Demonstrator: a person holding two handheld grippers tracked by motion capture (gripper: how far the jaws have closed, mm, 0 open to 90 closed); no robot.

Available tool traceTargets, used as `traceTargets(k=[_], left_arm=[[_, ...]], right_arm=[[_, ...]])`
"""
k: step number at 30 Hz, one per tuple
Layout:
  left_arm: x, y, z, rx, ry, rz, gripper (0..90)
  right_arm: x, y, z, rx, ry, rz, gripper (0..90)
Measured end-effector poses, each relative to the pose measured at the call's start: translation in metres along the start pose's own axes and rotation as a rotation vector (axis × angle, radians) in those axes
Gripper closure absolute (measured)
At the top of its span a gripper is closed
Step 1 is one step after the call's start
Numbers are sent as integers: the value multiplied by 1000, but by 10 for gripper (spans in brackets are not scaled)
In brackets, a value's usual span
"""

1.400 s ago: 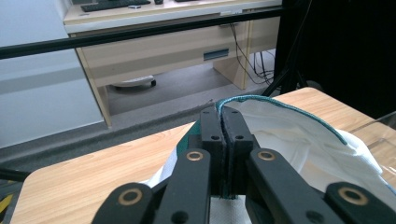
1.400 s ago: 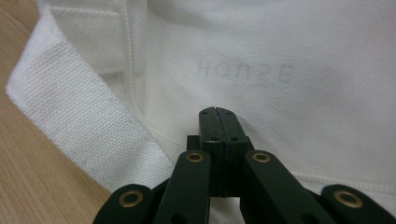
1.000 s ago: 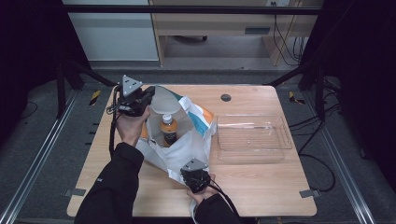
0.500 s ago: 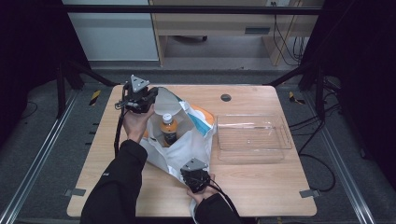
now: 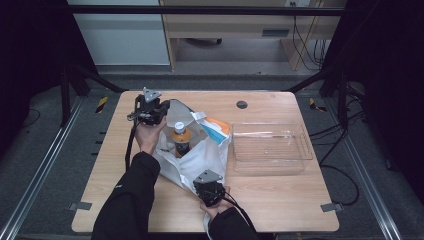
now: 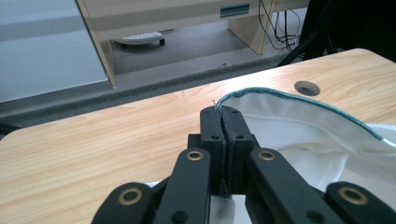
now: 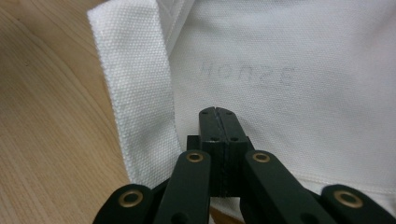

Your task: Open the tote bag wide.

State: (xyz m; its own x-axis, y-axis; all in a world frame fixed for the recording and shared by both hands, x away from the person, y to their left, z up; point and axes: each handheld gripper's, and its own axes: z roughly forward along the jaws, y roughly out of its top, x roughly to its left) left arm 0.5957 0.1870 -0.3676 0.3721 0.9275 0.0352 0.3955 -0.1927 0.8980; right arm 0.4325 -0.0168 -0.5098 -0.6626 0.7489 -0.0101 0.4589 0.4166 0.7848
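A white cloth bag (image 5: 197, 162) lies open on the wooden table (image 5: 280, 200). Inside it stands an orange drink bottle (image 5: 181, 139) with a white cap, and a blue and orange packet (image 5: 218, 127) leans at its right. My left gripper (image 5: 160, 114) is at the bag's far left, shut on the green-edged rim (image 6: 299, 97), which runs into the closed tips of the left gripper (image 6: 223, 111). My right gripper (image 5: 206, 176) is at the bag's near side. In its own view the right gripper (image 7: 217, 112) is shut, lying on the white cloth (image 7: 289, 65) beside a strap (image 7: 135, 107).
A clear plastic tray (image 5: 270, 150) sits on the table right of the bag. A round cable hole (image 5: 242, 104) lies in the tabletop behind the tray. Beyond the far edge stand a cabinet and a desk on the grey floor.
The left gripper has moved right and sunk a little with the bag's rim in it, pulling the bag's mouth along. The right gripper has stayed put.
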Motion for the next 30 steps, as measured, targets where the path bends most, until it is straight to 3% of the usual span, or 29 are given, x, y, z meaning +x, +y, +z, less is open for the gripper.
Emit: traceTargets(k=[7,22,30], left_arm=[[1,-10,4,1,0,3,885],[8,-40,24,77,0,-2,882],[8,-52,30,92,-4,-4,877]], right_arm=[[0,0,0,1,-4,-7,900],[1,0,0,-2,-6,-9,900],[1,0,0,0,-5,-6,900]])
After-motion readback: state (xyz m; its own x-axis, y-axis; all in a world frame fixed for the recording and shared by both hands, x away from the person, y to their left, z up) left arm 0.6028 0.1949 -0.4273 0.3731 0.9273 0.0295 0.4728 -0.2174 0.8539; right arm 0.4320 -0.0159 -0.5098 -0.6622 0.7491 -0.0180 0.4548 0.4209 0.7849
